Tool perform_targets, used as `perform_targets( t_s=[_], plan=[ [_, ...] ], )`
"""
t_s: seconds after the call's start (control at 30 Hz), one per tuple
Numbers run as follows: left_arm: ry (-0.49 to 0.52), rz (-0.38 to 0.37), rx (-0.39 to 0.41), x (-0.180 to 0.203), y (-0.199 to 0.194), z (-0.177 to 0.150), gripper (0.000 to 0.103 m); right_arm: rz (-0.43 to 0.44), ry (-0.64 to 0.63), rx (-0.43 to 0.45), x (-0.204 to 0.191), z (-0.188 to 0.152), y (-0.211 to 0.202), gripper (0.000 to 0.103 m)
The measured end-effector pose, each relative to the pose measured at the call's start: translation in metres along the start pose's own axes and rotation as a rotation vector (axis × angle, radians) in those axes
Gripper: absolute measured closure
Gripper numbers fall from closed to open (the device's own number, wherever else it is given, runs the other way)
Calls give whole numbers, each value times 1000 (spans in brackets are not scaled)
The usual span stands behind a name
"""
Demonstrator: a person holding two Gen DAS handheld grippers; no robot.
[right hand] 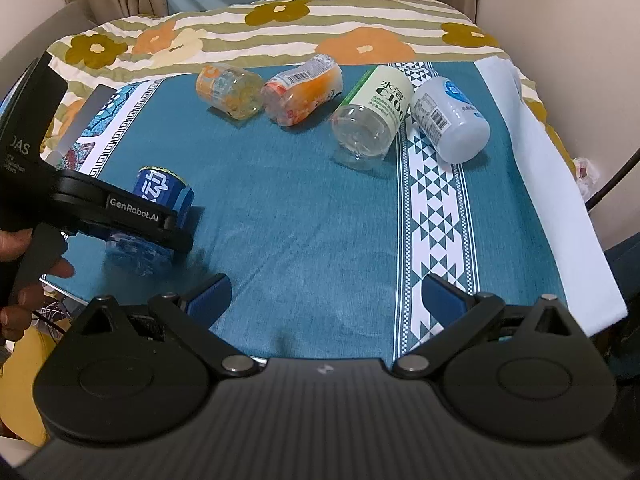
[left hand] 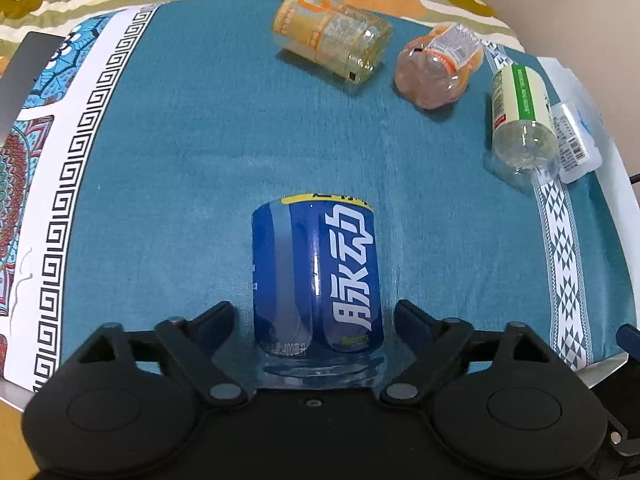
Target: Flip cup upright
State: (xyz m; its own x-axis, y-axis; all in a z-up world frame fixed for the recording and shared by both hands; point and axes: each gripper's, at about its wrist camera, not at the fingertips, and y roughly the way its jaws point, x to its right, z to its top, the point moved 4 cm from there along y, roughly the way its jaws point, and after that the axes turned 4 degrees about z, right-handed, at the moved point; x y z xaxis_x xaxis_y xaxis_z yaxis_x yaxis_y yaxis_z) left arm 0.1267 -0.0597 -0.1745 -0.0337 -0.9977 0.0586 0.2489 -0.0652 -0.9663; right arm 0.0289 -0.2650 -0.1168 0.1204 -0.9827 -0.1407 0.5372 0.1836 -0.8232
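A blue-labelled plastic cup (left hand: pixel 316 280) lies on its side on the teal cloth (left hand: pixel 180 160), its clear base toward my left gripper (left hand: pixel 315 316). The gripper is open, one finger on each side of the cup's base end, with a small gap on both sides. The right wrist view shows the same blue cup (right hand: pixel 160 200) at the left, under the left gripper (right hand: pixel 132 216) held by a hand. My right gripper (right hand: pixel 326 300) is open and empty above the cloth near the table's front edge.
Several more cut bottle cups lie on their sides at the back: a yellow one (right hand: pixel 230 90), an orange one (right hand: pixel 302 90), a green-labelled clear one (right hand: pixel 372 118) and a white one (right hand: pixel 450 120). A flowered cloth (right hand: pixel 280 28) covers the far edge. A wall stands at the right.
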Motion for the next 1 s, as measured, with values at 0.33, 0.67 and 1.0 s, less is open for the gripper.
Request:
perform_targets(
  t_s=[0.33,0.67,1.0],
  plan=[
    [-35,-61,29,-7,-34,-11,6,7,-5,-22,-7,6,-5,0],
    [-51,10,166,-51,-96,-40,0,79,-20,-93,-21,50,-14,0],
    [-94,37,205,-113,-101,-58,0,203,-102,-264,-92,107,35,0]
  ],
)
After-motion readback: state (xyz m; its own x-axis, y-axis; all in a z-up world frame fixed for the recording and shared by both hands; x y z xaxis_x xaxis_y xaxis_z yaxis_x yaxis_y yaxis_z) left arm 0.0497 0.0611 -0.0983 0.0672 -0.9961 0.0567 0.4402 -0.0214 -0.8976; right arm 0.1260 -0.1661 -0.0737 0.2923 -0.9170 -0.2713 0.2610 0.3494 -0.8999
